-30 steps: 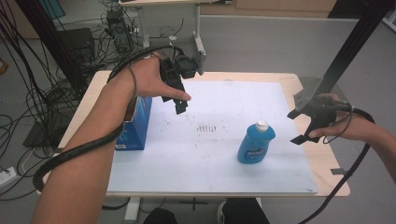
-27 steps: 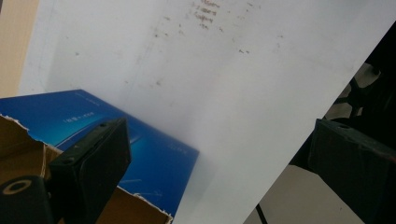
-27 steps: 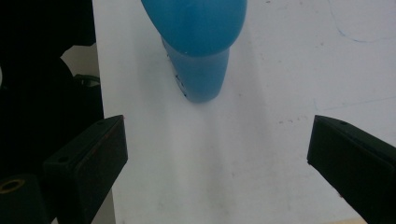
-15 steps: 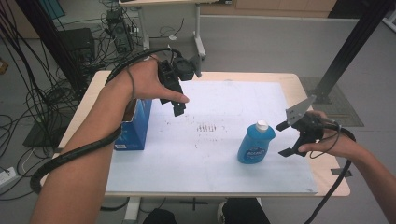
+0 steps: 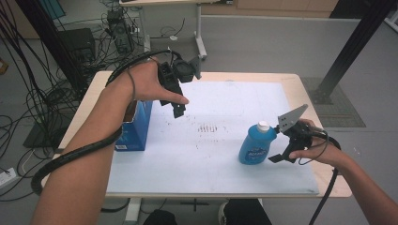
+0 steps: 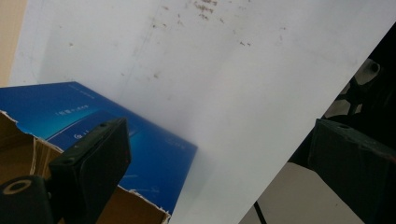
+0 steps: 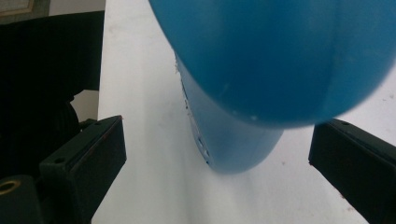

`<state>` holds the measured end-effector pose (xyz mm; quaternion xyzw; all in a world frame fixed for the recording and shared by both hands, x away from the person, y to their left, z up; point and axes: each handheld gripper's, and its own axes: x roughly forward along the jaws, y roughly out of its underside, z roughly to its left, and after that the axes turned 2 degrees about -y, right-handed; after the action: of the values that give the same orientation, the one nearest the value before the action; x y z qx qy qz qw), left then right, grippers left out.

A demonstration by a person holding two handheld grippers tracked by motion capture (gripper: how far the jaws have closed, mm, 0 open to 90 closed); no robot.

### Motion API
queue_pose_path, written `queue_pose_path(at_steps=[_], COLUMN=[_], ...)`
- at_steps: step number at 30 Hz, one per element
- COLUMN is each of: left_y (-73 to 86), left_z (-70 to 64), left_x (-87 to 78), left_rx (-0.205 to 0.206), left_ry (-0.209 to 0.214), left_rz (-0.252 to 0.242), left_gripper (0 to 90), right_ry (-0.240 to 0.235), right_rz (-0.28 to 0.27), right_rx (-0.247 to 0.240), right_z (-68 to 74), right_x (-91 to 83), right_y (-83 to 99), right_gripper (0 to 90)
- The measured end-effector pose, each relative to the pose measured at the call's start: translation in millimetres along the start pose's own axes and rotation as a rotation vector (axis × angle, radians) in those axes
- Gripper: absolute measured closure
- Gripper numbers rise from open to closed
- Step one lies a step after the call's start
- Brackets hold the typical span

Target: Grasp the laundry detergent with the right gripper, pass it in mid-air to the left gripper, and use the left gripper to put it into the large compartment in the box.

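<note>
- Blue box (image 5: 137,125) at the left edge of the table (image 5: 300,89), standing on the white sheet (image 5: 225,154). In the left gripper view its torn cardboard top is open, close under the jaws.
- Left gripper (image 5: 176,101) held in the air above the sheet, just right of the box and touching nothing. Jaws spread wide with only box and sheet between them in its own view (image 6: 219,154).
- Patch of small dark marks (image 5: 206,127) on the sheet, mid-table, between the two grippers.
- Blue bottle (image 5: 256,143) with a white cap (image 5: 264,125) upright on the sheet, right of centre, well apart from the box.
- Right gripper (image 5: 281,140) level with the bottle, just beside its right flank. Jaws spread, one on each side of the bottle's body in its own view (image 7: 217,154); a gap shows at each jaw, so no pinch.
- Right hand (image 5: 314,147) wraps the gripper handle near the table's right edge.
</note>
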<state>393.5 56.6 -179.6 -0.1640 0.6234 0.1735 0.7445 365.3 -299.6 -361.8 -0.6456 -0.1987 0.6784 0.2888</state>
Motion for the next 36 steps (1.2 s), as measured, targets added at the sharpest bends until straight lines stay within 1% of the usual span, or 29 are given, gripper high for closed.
queue_pose_path(at_steps=[6, 8, 10, 12, 13, 16, 19, 24, 30, 32, 36], left_y=[-0.6, -0.5, -0.4, -0.7, -0.7, -1.3, -1.8, -2.2, -3.0, -3.0, -3.9], left_z=[0.6, 0.3, 0.4, 0.7, 0.3, 0.4, 0.2, -1.4, -1.2, -1.6, -1.4], left_x=[0.8, 1.7, 2.5, 2.8, 3.0, 2.8, 2.1, 2.2, 2.7, 3.0, 3.2], left_rx=[0.000, -0.002, -0.002, 0.000, -0.007, -0.001, 0.006, -0.001, 0.006, -0.001, 0.004], left_ry=[0.004, 0.005, 0.006, 0.006, 0.009, 0.004, 0.005, 0.004, 0.005, 0.007, 0.008], left_rz=[0.003, 0.003, 0.002, 0.007, 0.008, 0.008, 0.010, 0.006, 0.014, 0.013, 0.015], left_gripper=[6.5, 6.5, 6.5, 6.5, 6.5, 6.5, 6.5, 6.5, 6.5, 6.5, 6.5], right_ry=[-0.008, -0.007, -0.009, -0.008, -0.007, -0.006, -0.004, -0.013, -0.011, -0.009, -0.013], right_rz=[-0.028, -0.050, -0.056, -0.070, -0.076, -0.102, -0.108, -0.124, -0.132, -0.130, -0.139], right_rx=[0.006, 0.005, 0.007, 0.007, 0.005, 0.008, 0.006, -0.002, -0.003, -0.003, -0.003], right_z=[-1.4, -1.9, -1.9, -1.9, -1.8, -2.0, -2.1, -1.7, -1.9, -2.1, -2.4], right_x=[9.2, 12.3, 13.1, 14.8, 15.4, 16.6, 17.9, 23.2, 24.6, 25.1, 26.8], right_y=[1.8, 3.0, 3.4, 4.2, 4.5, 5.3, 5.3, 4.6, 3.6, 3.7, 4.4], right_gripper=[3.7, 3.6, 3.6, 3.5, 3.4, 3.4, 3.4, 3.4, 3.0, 3.0, 2.9])
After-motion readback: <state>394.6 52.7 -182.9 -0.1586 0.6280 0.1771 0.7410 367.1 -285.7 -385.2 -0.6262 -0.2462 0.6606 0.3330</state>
